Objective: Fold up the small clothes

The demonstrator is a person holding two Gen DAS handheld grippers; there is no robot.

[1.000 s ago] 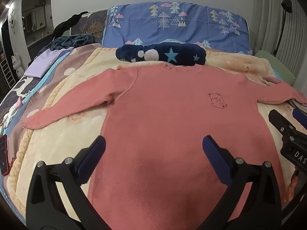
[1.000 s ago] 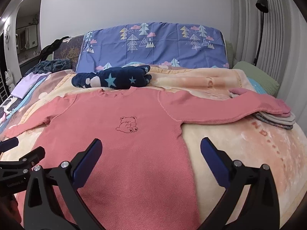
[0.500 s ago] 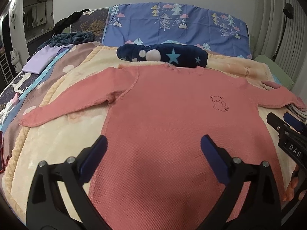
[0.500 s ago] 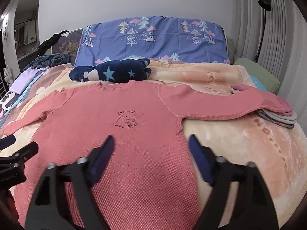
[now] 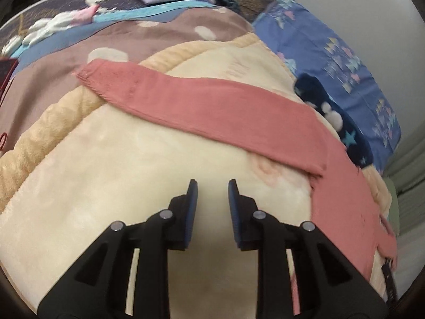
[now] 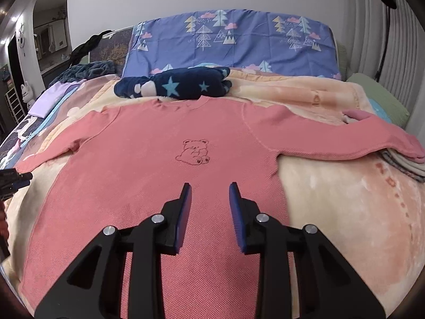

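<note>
Both the left gripper (image 5: 210,183) and right gripper (image 6: 207,187), jaws just narrowed with nothing held between them, are poised over the waffle-knit pink top (image 6: 148,175), spread flat mid-bed on the plush cream blanket (image 5: 111,159).

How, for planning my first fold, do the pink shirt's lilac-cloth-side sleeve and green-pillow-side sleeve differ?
Lilac-side sleeve lies wholly on the cream blanket; pillow-side sleeve ends atop a folded stack. Lilac-side sleeve angles hemward; pillow-side sleeve runs straighter out. Both are unfolded.
</note>
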